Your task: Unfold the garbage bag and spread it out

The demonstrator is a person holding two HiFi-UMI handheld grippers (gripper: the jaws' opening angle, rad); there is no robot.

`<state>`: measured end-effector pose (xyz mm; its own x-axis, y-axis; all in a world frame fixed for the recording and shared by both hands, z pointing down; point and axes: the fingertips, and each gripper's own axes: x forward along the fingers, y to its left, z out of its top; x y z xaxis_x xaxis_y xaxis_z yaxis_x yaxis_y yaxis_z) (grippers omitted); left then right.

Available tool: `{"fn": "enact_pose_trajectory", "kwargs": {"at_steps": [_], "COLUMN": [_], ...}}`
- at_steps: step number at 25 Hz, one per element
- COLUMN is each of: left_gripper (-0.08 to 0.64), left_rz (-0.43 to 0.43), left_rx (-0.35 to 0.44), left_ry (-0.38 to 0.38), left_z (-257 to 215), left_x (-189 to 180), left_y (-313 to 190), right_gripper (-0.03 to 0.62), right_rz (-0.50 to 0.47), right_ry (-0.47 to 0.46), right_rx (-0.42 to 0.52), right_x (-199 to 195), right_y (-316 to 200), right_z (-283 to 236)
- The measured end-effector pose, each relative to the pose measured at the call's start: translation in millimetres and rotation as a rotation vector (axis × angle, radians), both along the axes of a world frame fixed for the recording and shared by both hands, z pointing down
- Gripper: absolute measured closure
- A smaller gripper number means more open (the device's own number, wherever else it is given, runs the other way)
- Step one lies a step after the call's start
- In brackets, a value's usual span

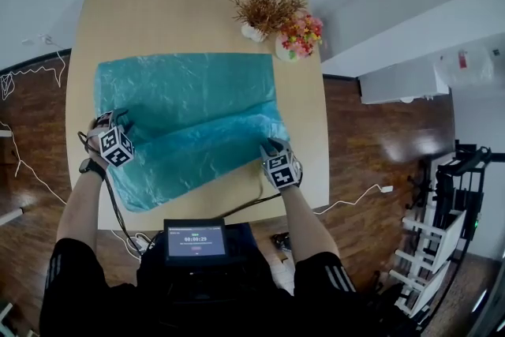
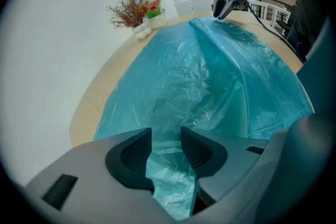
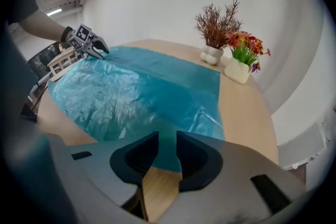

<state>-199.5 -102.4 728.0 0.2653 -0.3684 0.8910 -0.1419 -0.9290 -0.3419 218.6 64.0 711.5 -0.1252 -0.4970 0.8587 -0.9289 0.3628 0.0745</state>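
- My left gripper (image 2: 166,136): jaws clamped on a bunched fold of the teal garbage bag (image 1: 189,102). The film fills the gap between the pads and trails out below them.
- From that grip the film rises in a crumpled ridge and runs across towards my other gripper.
- My right gripper (image 3: 167,139): jaws apart, nothing pinched. The bag's near-right edge shows in the gap at the tips, with bare wood behind it.
- In the head view, my left gripper stands at the bag's near-left part and my right gripper at its near-right corner, well apart from each other.
- Garbage bag: it lies on the light wooden surface (image 1: 158,12). The far portion is flat with a straight far edge. The near portion is doubled over in a loose fold slanting from left to right. Its near-left end reaches close to the surface's near edge.
- Beyond the bag's far-right corner, apart from it: a white vase of dried twigs (image 1: 264,8), and just beside that a pot of flowers (image 1: 298,35).
- Below the surface's near edge, in front of my body: a small lit screen (image 1: 196,241).
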Motion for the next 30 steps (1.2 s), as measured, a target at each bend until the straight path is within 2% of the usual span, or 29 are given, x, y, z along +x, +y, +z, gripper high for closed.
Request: {"fn": "enact_pose_trajectory", "kwargs": {"at_steps": [4, 6, 9, 13, 19, 23, 30], "left_gripper": [0.396, 0.405, 0.408, 0.407, 0.407, 0.407, 0.407], "left_rz": [-0.004, -0.006, 0.000, 0.001, 0.003, 0.004, 0.008], "left_rx": [0.004, 0.002, 0.004, 0.004, -0.002, -0.002, -0.004], "left_ry": [-0.005, -0.007, -0.017, -0.027, -0.029, -0.034, -0.042], "left_z": [-0.1, 1.0, 1.4, 1.7, 2.9, 2.8, 4.0], "left_x": [0.7, 0.3, 0.6, 0.6, 0.9, 0.9, 1.5], "left_y": [1.0, 1.6, 1.6, 1.0, 1.4, 1.5, 1.4], "right_gripper": [0.468, 0.545, 0.583, 0.586, 0.586, 0.586, 0.586], "right_rz": [-0.024, -0.069, -0.074, -0.042, -0.021, -0.030, -0.051], "right_ry": [0.003, 0.003, 0.000, -0.032, -0.098, -0.139, -0.139], "right_rx": [-0.024, -0.036, -0.044, -0.053, -0.019, -0.016, -0.077], "right_x": [-2.8, -11.4, -15.8, -14.4, -19.5, -30.3, -46.2], "right_y": [3.6, 5.3, 6.8, 7.5, 25.8, 53.1, 110.6], "right_z": [6.6, 8.8, 10.3, 8.4, -16.9, -34.3, -32.2]}}
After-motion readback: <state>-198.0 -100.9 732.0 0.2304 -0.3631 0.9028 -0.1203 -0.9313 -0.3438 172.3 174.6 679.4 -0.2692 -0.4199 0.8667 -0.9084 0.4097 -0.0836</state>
